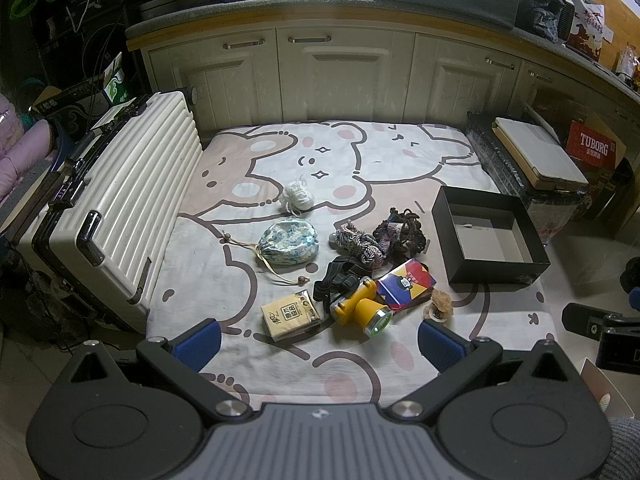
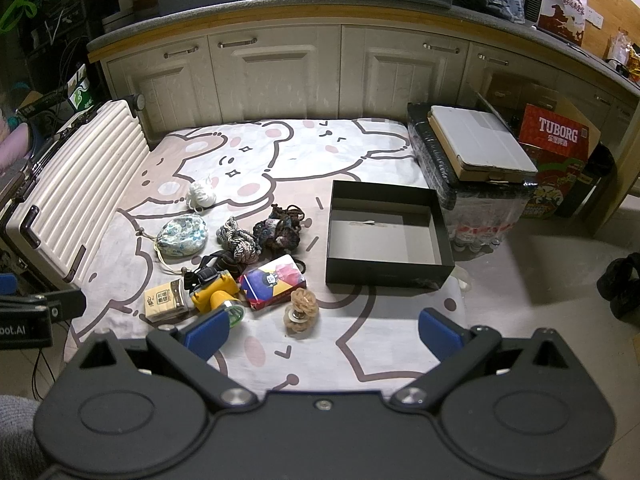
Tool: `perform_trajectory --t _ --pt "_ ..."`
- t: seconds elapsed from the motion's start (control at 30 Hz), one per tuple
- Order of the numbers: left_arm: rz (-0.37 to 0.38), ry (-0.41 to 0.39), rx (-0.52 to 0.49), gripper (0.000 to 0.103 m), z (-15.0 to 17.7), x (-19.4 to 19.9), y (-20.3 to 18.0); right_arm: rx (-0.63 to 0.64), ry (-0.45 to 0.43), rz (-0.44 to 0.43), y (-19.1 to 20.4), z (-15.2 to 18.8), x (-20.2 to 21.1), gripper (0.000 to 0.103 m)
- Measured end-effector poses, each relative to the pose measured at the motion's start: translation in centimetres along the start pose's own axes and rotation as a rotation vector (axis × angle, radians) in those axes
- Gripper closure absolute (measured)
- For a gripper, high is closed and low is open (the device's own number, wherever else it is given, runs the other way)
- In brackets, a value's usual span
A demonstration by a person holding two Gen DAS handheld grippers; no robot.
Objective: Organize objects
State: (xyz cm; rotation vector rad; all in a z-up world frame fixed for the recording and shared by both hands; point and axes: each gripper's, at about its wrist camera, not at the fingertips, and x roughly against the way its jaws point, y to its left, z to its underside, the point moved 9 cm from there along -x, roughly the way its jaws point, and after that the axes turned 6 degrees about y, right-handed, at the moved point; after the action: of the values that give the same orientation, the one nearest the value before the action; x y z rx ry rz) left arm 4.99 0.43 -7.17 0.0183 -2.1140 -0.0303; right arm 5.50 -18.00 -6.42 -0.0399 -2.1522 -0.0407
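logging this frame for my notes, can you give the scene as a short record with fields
surface: cartoon bear sheet
container: black box, open, empty, right of the clutter
loose items: white yarn ball, floral pouch, yellow headlamp, tissue pack, colourful card box, beige scrunchie
left gripper: open, holding nothing
right gripper: open, holding nothing
left edge: white suitcase

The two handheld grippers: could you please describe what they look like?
Both the left gripper and the right gripper have matte black angular bodies, silver pivot bolts, round recessed discs and ribbed blue finger pads. The left's centre panel is ribbed grey. A grey knitted sleeve shows beside it.
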Motion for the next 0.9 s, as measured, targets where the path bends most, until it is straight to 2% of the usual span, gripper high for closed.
perform_trajectory --t 0.9 --pt "-0.007 -0.009 -0.005 0.000 -0.22 -0.07 -0.21 -0.003 -0.002 0.007 -0.39 -0.07 0.12 0.001"
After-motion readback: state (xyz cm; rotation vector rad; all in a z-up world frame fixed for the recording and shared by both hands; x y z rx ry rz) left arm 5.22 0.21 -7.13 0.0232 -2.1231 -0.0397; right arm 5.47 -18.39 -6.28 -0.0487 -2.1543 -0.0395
